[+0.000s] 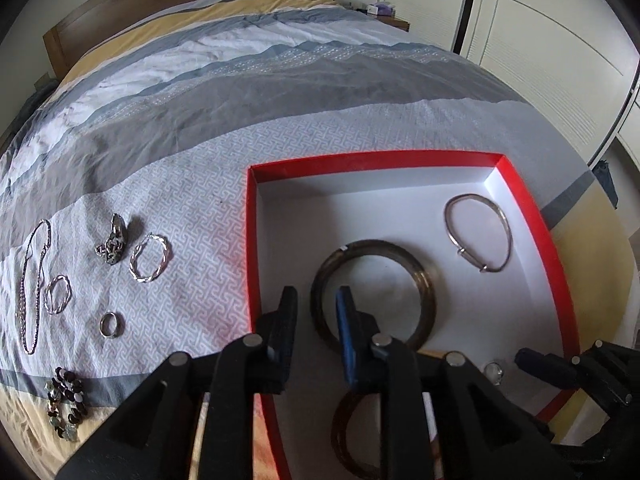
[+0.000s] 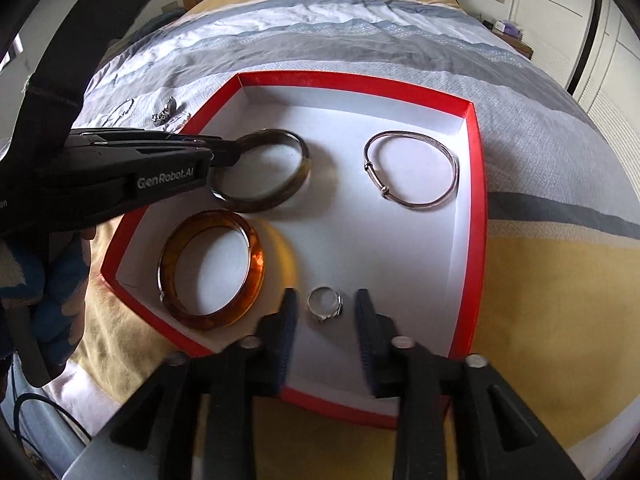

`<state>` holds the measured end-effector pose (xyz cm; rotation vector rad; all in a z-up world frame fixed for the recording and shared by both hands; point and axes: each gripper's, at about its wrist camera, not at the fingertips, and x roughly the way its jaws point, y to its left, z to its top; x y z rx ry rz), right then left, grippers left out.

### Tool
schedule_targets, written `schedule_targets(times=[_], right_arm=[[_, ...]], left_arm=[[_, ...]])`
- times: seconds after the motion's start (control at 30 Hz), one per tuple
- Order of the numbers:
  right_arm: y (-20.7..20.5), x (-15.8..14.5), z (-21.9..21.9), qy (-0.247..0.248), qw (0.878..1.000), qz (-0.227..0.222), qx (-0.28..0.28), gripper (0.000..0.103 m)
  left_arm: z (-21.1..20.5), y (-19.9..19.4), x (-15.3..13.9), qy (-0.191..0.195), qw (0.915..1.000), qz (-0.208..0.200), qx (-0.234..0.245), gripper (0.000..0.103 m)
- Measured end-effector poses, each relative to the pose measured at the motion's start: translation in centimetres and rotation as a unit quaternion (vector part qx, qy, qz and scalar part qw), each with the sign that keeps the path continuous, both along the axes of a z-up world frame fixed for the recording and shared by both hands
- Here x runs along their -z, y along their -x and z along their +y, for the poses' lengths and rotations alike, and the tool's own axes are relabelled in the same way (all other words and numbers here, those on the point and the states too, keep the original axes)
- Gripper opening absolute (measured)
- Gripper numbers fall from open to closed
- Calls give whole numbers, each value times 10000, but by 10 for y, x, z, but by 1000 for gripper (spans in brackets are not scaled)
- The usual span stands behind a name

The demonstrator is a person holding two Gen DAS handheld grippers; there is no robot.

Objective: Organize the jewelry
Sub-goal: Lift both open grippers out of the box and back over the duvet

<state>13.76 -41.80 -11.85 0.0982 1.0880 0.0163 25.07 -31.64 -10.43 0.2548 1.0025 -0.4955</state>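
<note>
Red-rimmed shallow box (image 2: 476,216) with white floor, resting on a bed (image 1: 280,92) covered by a grey, white and yellow quilt.

Inside the box: dark tortoiseshell bangle (image 2: 298,178) toward the far left; amber bangle (image 2: 250,280) at the near left; silver hinged bracelet (image 2: 412,168) at the far right, well apart from both; small silver ring (image 2: 325,303) near the front wall.

Left tool (image 1: 316,320) over the near rim of the dark tortoiseshell bangle (image 1: 420,280), fingers parted with a moderate gap, straddling that rim; contact with the rim cannot be told. In the right wrist view, left tool (image 2: 230,152) entering from the left with its tips at the bangle's far left edge.

Right tool (image 2: 326,320) open, fingers either side of the small silver ring, not touching it, nothing held. Right tool (image 1: 532,364) also visible at the box's near right corner in the left wrist view, beside the ring (image 1: 493,371).

Outside the box, left on the quilt: silver chain necklace (image 1: 34,280), two twisted hoop bangles (image 1: 150,258) (image 1: 58,294), crumpled chain piece (image 1: 114,240), plain ring (image 1: 109,325), dark beaded bracelet (image 1: 64,404).
</note>
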Motion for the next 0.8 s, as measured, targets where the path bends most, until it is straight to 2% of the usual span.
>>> schedule_targets(times=[0.3, 0.8], right_arm=[[39, -42, 4, -3, 9993, -357, 137, 38], [89, -111, 65, -80, 9955, -921, -194, 38]], left_arm=[[35, 46, -54, 117, 9991, -410, -31, 34], [148, 132, -112, -68, 9947, -842, -594, 37]])
